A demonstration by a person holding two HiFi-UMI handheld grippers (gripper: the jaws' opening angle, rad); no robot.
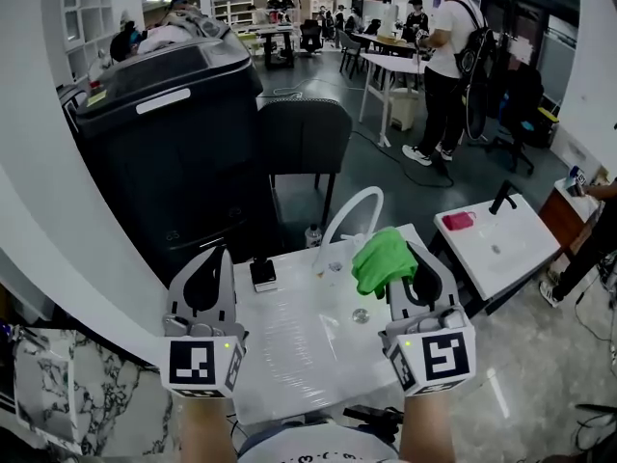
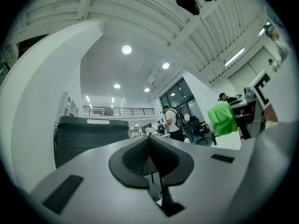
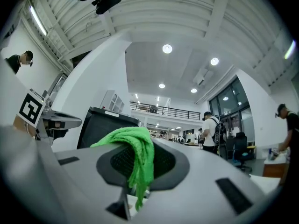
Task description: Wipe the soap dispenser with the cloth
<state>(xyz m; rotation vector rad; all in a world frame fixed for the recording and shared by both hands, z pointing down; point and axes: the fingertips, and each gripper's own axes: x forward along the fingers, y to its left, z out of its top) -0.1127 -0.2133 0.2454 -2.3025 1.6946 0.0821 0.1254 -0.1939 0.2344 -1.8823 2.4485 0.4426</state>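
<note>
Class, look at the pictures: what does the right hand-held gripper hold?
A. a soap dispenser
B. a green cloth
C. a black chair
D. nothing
B: the green cloth hangs pinched between the closed jaws of the right hand-held gripper.

White table [image 1: 289, 345] is sitting in front of the person, its top looking glossy. A small black block [image 1: 262, 274] is standing near the rear left edge. A clear container [image 1: 333, 266] is standing near the rear middle, too blurred to identify. A small round silvery item [image 1: 360, 315] is lying right of centre. A white arched tube [image 1: 349, 212] is rising at the rear edge.
</note>
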